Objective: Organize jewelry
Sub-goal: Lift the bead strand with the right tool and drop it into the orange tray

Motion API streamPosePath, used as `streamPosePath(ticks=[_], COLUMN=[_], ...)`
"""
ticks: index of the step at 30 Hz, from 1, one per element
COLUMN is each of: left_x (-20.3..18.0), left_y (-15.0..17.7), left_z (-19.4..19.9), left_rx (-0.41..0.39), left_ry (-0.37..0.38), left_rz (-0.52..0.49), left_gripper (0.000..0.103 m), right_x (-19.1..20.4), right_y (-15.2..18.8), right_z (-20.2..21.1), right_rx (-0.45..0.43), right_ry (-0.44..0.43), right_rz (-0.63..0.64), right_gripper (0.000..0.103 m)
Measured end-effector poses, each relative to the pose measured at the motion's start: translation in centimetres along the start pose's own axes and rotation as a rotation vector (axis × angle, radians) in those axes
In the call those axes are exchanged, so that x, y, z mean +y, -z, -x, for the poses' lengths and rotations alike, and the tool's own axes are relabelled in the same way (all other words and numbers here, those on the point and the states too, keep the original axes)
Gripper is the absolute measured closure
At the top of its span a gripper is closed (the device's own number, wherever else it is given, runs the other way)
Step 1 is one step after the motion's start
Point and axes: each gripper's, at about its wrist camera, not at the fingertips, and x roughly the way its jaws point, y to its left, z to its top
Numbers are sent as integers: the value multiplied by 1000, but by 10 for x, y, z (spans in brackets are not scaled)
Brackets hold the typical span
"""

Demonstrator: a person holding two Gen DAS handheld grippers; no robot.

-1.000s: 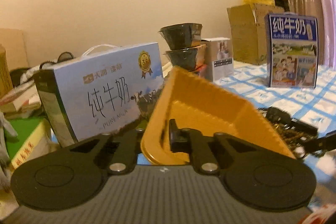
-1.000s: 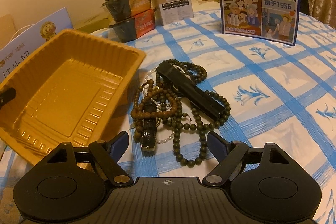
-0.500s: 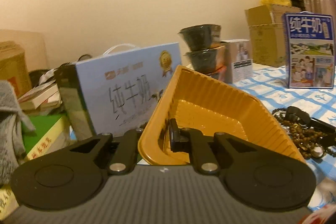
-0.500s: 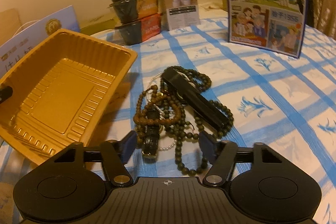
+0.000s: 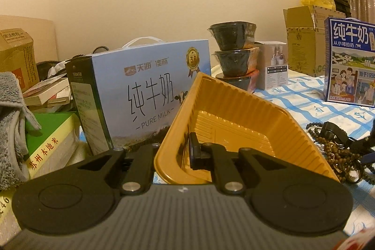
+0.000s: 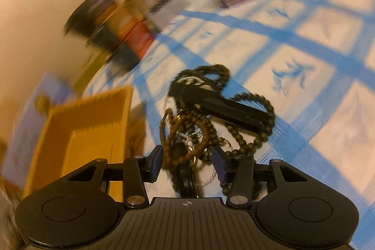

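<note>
An orange plastic tray (image 5: pixel 234 114) is tilted up at the table's left edge, and my left gripper (image 5: pixel 185 151) is shut on its near rim. To its right a tangle of jewelry (image 6: pixel 211 114) lies on the blue-checked cloth: dark green bead strings, a brown bead bracelet (image 6: pixel 185 132), a thin pearl chain and a long black clip (image 6: pixel 218 107). My right gripper (image 6: pixel 186 163) is rolled sideways over the near end of the pile. Its jaws are closing, with the brown beads between them. The same pile (image 5: pixel 337 151) shows at the right of the left wrist view.
A pale blue milk carton (image 5: pixel 145 95) stands just left of the tray, with books (image 5: pixel 46 144) and a grey cloth (image 5: pixel 11 123) beyond. Stacked black bowls (image 5: pixel 234 55), a small white box (image 5: pixel 274 67), a cardboard box (image 5: pixel 304 39) and a dark blue milk carton (image 5: pixel 349 67) line the back.
My right gripper has moved in over the jewelry pile, rolled sharply, and its jaws have narrowed around the brown beads. The left gripper keeps its hold on the tray, barely shifted.
</note>
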Motion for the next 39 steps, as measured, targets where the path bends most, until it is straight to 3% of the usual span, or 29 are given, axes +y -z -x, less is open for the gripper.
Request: streamPosePath(ticks=[4, 7, 14, 25, 33, 39], left_x=[0, 1, 1, 1, 4, 5], left_y=[0, 0, 0, 0, 0, 0], left_z=[0, -1, 0, 0, -3, -3], left_rx=[2, 8, 6, 3, 14, 17], left_ry=[2, 3, 6, 14, 16, 17], left_rz=[2, 4, 3, 1, 10, 14], left_gripper=[93, 93, 93, 93, 93, 93], right_x=[-14, -15, 29, 138, 198, 221], right_y=[-13, -17, -33, -42, -48, -47], right_z=[-9, -3, 32, 62, 83, 92], right_rx=[22, 7, -77, -113, -157, -163], right_ry=[-26, -49, -148, -280, -402, -462], right_rz=[-182, -176, 55, 334, 430, 461], right_gripper=[93, 97, 97, 97, 97, 97])
